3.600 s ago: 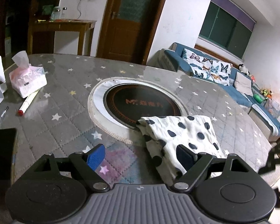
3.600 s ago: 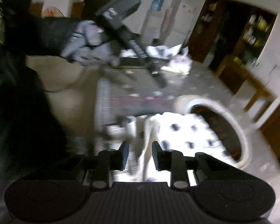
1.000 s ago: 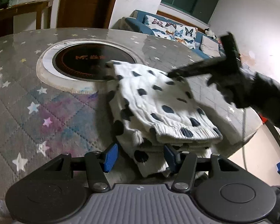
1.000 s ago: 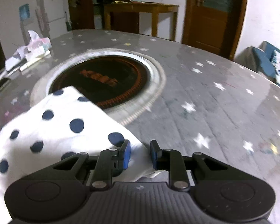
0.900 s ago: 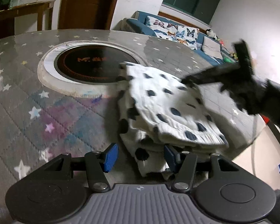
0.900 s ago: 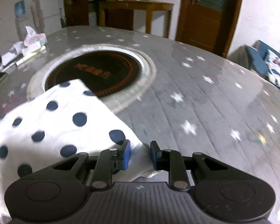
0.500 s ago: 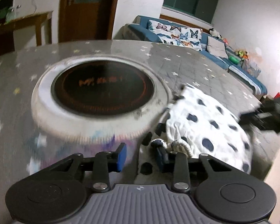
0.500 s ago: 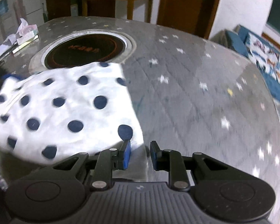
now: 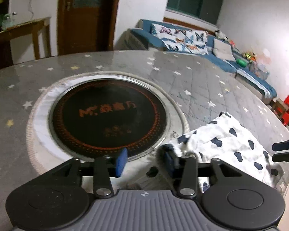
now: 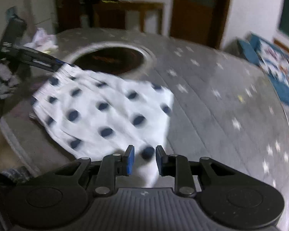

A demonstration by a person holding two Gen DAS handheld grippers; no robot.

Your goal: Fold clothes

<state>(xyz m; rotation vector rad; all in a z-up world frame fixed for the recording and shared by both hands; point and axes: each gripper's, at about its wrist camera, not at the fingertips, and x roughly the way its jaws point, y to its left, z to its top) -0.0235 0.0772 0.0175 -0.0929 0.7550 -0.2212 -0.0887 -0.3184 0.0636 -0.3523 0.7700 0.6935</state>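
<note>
Left wrist view: one soft white cloth (image 9: 231,146) with dark dots lies at 4 o'clock on the round starry table (image 9: 202,80). The left gripper (image 9: 144,160) is spread wide, gripping nothing.

Right wrist view: the same one cloth (image 10: 106,111) sits at 10 o'clock, blurry. The right gripper (image 10: 143,160) has cloth between its parted fingers; whether it pinches, I cannot tell.

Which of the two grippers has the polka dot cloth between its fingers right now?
The right gripper: polka dot cloth lies between its fingers. The left gripper gap shows only table.

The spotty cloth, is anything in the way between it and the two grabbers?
No, nothing visible is in the way. The spotty cloth lies on the starry table, and both the right gripper and left gripper are already at its edges.
</note>
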